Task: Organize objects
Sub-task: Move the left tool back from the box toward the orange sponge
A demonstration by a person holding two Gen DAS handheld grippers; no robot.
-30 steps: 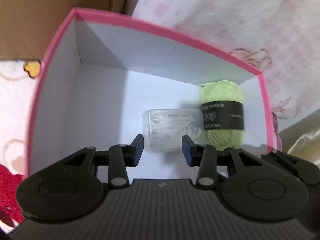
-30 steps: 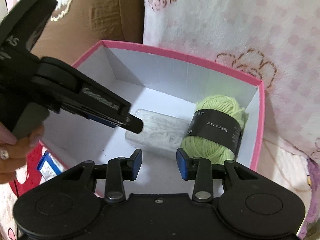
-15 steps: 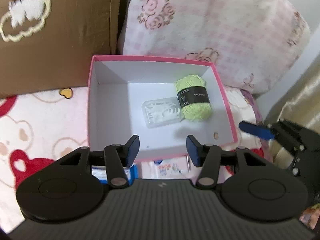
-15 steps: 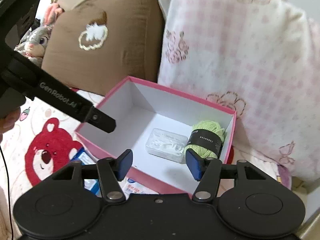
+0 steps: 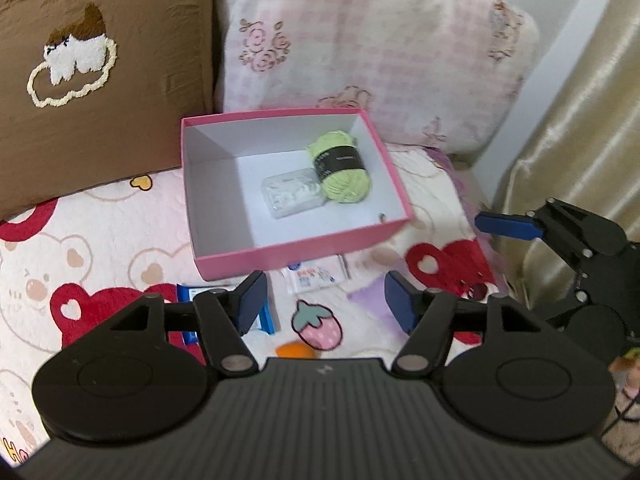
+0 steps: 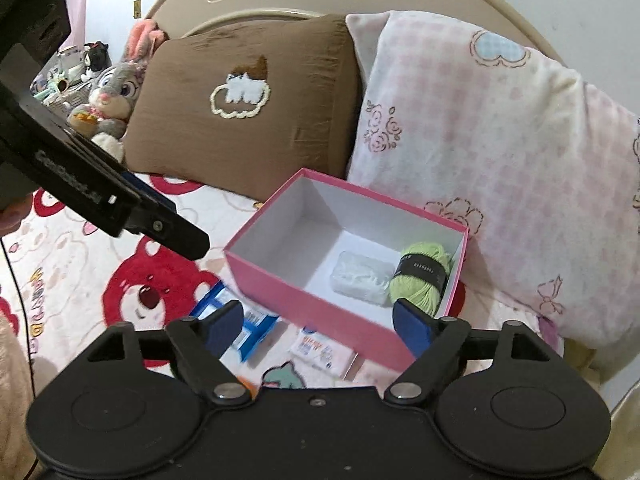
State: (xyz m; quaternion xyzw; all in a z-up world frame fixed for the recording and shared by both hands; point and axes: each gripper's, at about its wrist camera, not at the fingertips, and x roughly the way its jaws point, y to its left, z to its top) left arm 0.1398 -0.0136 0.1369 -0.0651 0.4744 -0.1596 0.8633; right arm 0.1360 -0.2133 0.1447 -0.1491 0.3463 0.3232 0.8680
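Observation:
A pink box (image 5: 308, 249) (image 6: 280, 276) stands on the bed. Inside lie a green yarn ball (image 5: 340, 170) (image 6: 420, 278) and a clear plastic case (image 5: 291, 197) (image 6: 362, 282). In front of the box lie a blue packet (image 5: 188, 293) (image 6: 250, 326), a white tissue pack (image 5: 314, 278) (image 6: 318, 352) and an orange object (image 5: 294, 350). My left gripper (image 5: 324, 300) is open and empty, held above these. My right gripper (image 6: 318, 320) is open and empty, near the box's front.
A brown pillow (image 5: 100, 92) (image 6: 248, 112) and a pink checked pillow (image 5: 368, 48) (image 6: 500, 152) lean behind the box. A plush rabbit (image 6: 110, 96) sits far left. A gold curtain (image 5: 580, 120) hangs at the right. The bed cover (image 5: 80, 248) has red bear prints.
Both grippers have pulled back up and away from the box, so it looks smaller. Their jaws have opened wider. The case and yarn stay in the box.

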